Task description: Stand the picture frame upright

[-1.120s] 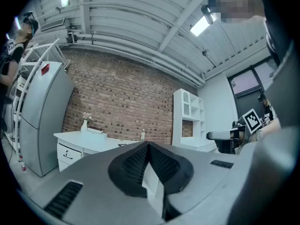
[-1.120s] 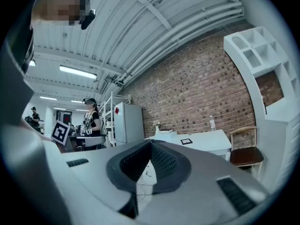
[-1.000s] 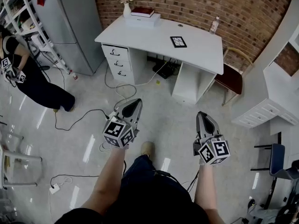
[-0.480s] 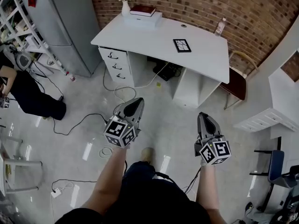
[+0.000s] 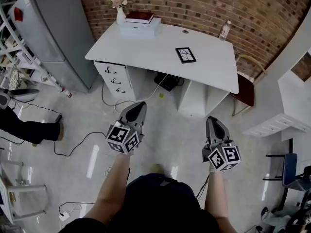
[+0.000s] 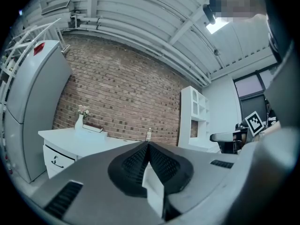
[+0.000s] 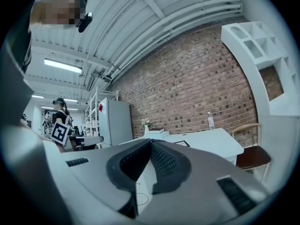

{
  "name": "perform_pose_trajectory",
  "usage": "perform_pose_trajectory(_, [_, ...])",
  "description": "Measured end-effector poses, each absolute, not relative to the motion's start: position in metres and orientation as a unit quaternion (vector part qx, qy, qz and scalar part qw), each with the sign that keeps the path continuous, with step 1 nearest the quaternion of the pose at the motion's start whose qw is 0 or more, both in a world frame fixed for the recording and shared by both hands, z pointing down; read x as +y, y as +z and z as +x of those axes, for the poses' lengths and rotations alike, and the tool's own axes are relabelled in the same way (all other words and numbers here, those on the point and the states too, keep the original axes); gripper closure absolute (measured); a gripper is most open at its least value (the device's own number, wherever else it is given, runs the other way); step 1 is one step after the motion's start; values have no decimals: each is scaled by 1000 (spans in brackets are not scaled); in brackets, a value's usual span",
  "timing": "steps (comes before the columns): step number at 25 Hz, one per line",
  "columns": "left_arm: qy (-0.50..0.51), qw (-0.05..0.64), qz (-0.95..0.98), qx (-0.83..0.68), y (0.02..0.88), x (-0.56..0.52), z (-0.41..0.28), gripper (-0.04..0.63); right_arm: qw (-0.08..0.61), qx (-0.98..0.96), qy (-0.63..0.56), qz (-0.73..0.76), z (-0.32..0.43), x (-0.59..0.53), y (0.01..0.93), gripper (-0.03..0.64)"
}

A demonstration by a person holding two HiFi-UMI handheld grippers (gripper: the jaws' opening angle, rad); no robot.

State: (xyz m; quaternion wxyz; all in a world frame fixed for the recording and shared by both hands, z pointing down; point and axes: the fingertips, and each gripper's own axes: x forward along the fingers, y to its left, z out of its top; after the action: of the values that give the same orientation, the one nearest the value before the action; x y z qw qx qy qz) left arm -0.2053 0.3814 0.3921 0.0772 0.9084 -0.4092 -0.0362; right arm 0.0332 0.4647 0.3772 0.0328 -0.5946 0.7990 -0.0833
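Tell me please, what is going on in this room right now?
A person stands on the shiny floor in front of a white desk, holding a two-jaw gripper in each hand. The left gripper and the right gripper both have their jaws shut with nothing between them, and they hang over the floor, short of the desk. The black rectangular picture frame lies flat on the desk top, not yet touched.

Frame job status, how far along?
Done: nothing; the picture frame lies flat on the desk. In hand: nothing; left hand-held gripper and right hand-held gripper are shut and empty, over the floor short of the desk. Left: approach, grip it, stand it upright.
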Motion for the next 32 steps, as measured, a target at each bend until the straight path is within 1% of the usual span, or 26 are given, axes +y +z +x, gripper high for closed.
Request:
perform_pose_trajectory(13, [-30,99,906,-411,412,341,-207,592,55,787,-113,-604,43,419,393,611])
perform_pose_trajectory(19, [-34,103,900,-423,414,304,-205,592,51,798,-107,-590,47,371,395,611])
perform_pose_trajectory(24, [-34,101,897,-429,409,258,-189,592,43,807,-108,-579,56,321,392,611])
perform_pose_trajectory(27, [-37,101,896,-431,406,227,-173,592,27,816,-107,-568,65,289,395,611])
perform_pose_trajectory(32, [-32,106,896,-430,412,185,-145,592,21,824,-113,-555,84,241,400,611])
